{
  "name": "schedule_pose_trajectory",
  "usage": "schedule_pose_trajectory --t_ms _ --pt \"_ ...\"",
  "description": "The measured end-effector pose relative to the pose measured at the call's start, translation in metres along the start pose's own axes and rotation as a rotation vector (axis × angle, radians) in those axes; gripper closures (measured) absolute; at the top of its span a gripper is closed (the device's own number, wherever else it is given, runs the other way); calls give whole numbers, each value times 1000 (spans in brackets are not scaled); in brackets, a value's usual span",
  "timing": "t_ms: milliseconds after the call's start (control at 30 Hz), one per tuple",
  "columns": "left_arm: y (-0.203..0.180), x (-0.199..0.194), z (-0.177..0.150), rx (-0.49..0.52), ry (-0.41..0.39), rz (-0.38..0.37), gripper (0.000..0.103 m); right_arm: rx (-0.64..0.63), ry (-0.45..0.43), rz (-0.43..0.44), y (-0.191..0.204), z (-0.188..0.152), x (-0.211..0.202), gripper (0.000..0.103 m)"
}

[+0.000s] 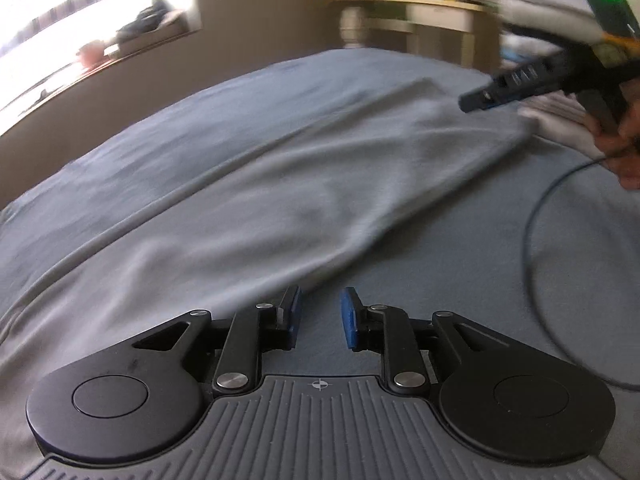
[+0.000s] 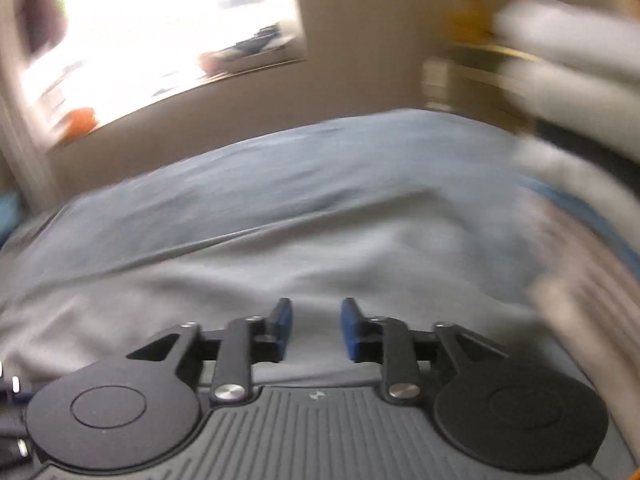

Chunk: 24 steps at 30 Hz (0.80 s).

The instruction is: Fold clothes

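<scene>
A pale grey garment [image 1: 280, 168] lies spread in a long folded strip across the blue-grey bed cover [image 1: 460, 248]. In the left wrist view my left gripper [image 1: 321, 316] hovers at the garment's near edge, open, with only bedding showing between its blue pads. My right gripper [image 1: 478, 98], held by a hand [image 1: 620, 140], hangs above the garment's far right end. In the blurred right wrist view the right gripper [image 2: 316, 328] stands open over the grey garment [image 2: 320, 256], with nothing between its fingers.
A dark cable [image 1: 536, 216] loops over the cover on the right. Light folded fabrics [image 1: 560, 116] lie at the right edge of the bed. A small pale table [image 1: 420, 16] stands beyond the bed, and a bright window [image 1: 80, 20] is in the far wall.
</scene>
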<state>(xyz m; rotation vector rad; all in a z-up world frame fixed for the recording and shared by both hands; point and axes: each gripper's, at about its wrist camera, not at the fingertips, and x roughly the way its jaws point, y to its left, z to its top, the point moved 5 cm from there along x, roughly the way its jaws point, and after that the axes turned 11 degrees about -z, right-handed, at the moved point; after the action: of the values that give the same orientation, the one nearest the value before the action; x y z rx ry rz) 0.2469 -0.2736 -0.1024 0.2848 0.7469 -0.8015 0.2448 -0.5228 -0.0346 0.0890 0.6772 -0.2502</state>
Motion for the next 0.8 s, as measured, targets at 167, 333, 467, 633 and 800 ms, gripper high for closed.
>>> schedule_pose_trajectory --t_ms 167,333,467,633,800 --pt "37 20 -1 -149 15 109 81 -128 66 85 53 15 50 72" --pt "39 26 -7 -151 21 102 81 -48 243 70 46 33 137 75" --pt "40 27 -12 -132 17 94 80 41 250 -132 -13 65 193 92" --pt "43 23 -13 -122 3 75 79 82 315 -267 -50 97 185 87" --pt "41 20 -12 -117 8 49 75 38 495 -102 -36 61 157 76"
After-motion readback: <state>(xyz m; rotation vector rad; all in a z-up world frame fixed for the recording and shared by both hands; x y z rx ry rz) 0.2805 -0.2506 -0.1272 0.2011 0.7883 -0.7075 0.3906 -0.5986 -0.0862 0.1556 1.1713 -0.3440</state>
